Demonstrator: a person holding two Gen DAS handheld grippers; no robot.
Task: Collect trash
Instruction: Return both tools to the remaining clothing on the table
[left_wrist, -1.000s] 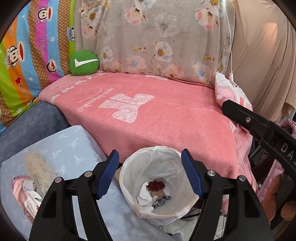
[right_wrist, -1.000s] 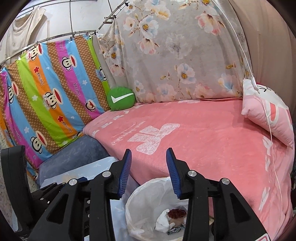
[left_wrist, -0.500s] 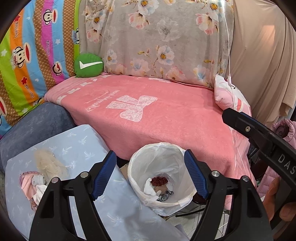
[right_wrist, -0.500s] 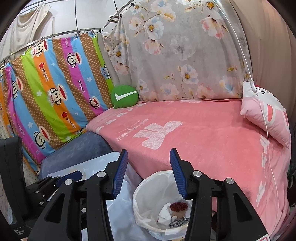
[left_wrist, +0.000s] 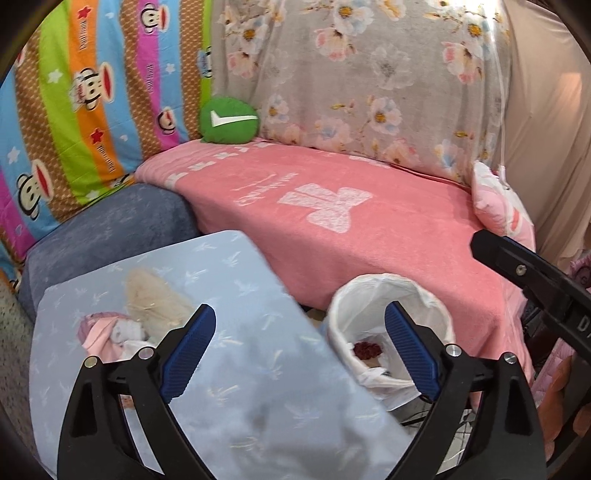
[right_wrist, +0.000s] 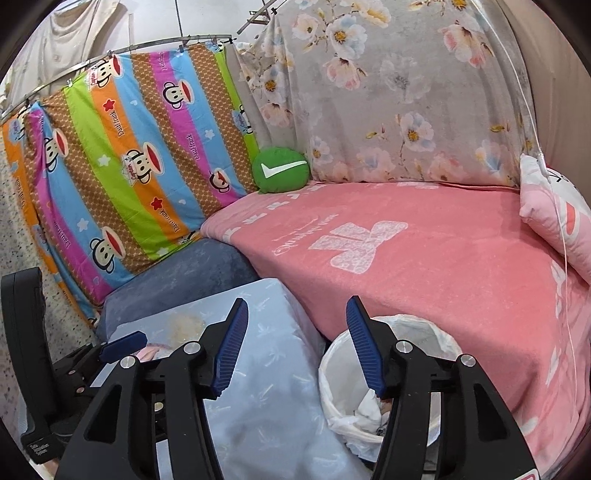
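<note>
A bin lined with a white bag (left_wrist: 373, 295) (right_wrist: 402, 332) stands on the floor beside the pink bed; crumpled paper and a dark red scrap (left_wrist: 367, 349) lie inside. A pile of trash (left_wrist: 122, 328), pink and white scraps with a beige fluffy tuft (left_wrist: 155, 299), lies on the light blue table (left_wrist: 236, 280) (right_wrist: 273, 369). My left gripper (left_wrist: 299, 350) is open and empty above the table's right edge, between pile and bin. My right gripper (right_wrist: 297, 347) is open and empty, higher up, to the right of the left one (right_wrist: 122, 341).
The pink bed (left_wrist: 369, 229) lies behind the bin, with a pink pillow (right_wrist: 554, 214) at its right end and a green round cushion (left_wrist: 229, 120) at the back. A grey-blue pouffe (left_wrist: 110, 236) stands behind the table. Hanging sheets close the back.
Both grippers have moved left and back from over the bin. The table and the trash pile now fill more of both views; the bin has slid to the right.
</note>
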